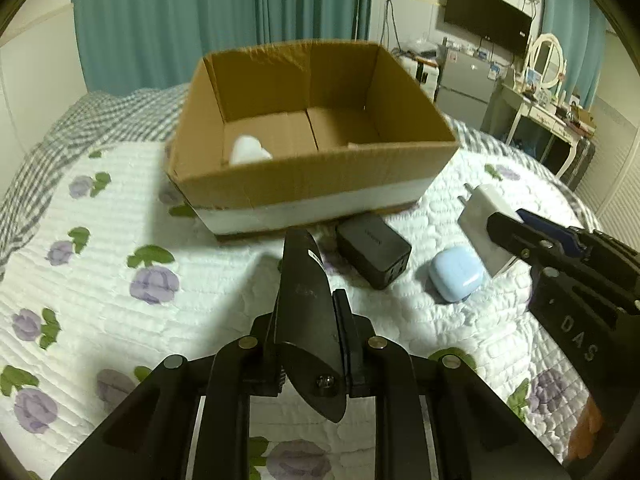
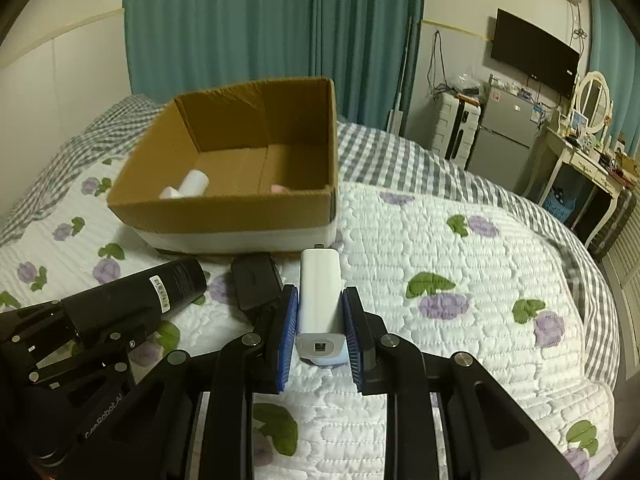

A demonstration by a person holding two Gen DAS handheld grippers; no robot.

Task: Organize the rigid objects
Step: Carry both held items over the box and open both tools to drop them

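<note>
An open cardboard box (image 1: 320,172) stands on the bed, also in the right wrist view (image 2: 224,212), with white items (image 2: 188,188) inside. My left gripper (image 1: 310,320) is shut on a black cylinder (image 1: 304,300), which also shows in the right wrist view (image 2: 136,300), held above the quilt just in front of the box. My right gripper (image 2: 320,320) is shut on a white charger (image 2: 320,296), seen from the left wrist too (image 1: 480,220). A black charger (image 1: 374,248) and a light blue earbud case (image 1: 456,276) lie on the quilt between the grippers.
The bed has a white flowered quilt (image 2: 460,272) over a grey checked sheet. Teal curtains hang behind. At the right stand a small fridge (image 2: 504,140), a wall television and a white dressing table (image 2: 588,160).
</note>
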